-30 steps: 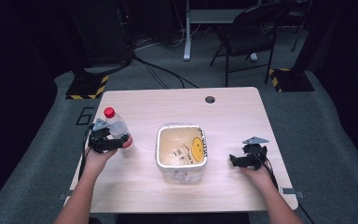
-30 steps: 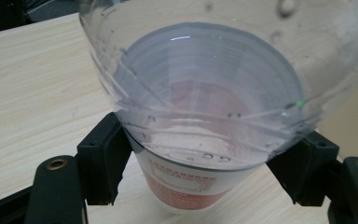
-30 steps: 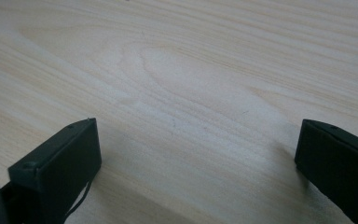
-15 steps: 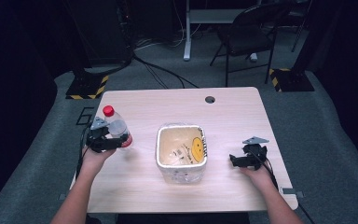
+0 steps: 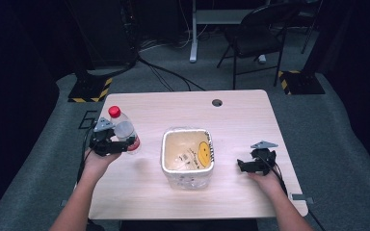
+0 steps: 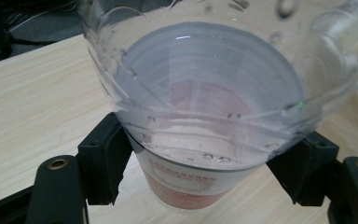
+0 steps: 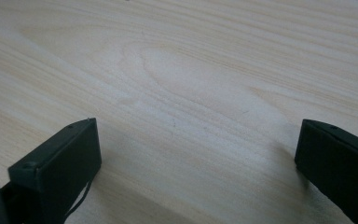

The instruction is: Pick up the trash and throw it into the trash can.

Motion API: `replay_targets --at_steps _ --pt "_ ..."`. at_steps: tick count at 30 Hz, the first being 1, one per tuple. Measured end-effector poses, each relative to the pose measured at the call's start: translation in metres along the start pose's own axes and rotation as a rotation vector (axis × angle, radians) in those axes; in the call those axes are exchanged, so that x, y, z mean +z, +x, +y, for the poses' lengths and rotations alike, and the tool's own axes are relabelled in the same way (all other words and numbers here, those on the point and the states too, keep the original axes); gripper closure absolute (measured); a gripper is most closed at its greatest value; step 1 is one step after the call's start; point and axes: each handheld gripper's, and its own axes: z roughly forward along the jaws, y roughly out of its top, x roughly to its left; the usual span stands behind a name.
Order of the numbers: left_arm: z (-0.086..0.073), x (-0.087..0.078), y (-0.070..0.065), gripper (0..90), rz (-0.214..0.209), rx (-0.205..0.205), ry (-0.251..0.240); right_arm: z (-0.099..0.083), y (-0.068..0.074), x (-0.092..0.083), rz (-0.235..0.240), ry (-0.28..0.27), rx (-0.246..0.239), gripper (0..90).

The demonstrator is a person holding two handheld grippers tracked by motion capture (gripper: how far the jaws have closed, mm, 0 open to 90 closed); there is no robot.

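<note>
Left tool (image 5: 107,143) is clamped on the clear bottle (image 5: 124,133) at left-centre of frame, low on its label. Looks light, thin-walled, slick, so squeeze gently. Right tool (image 5: 255,162) rests spread apart on the surface (image 5: 231,115).

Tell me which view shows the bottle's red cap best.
The high view: the red cap tops the bottle held in the left claw. The left gripper view shows the bottle's clear body and label, no cap.
</note>
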Motion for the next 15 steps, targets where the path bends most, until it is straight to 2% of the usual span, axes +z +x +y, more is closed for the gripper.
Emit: replay_targets --at_steps 15 --pt "0.018 -0.010 -0.016 27.1 -0.042 0.033 -0.006 0.000 0.000 0.000 0.002 0.000 -0.003 0.0"
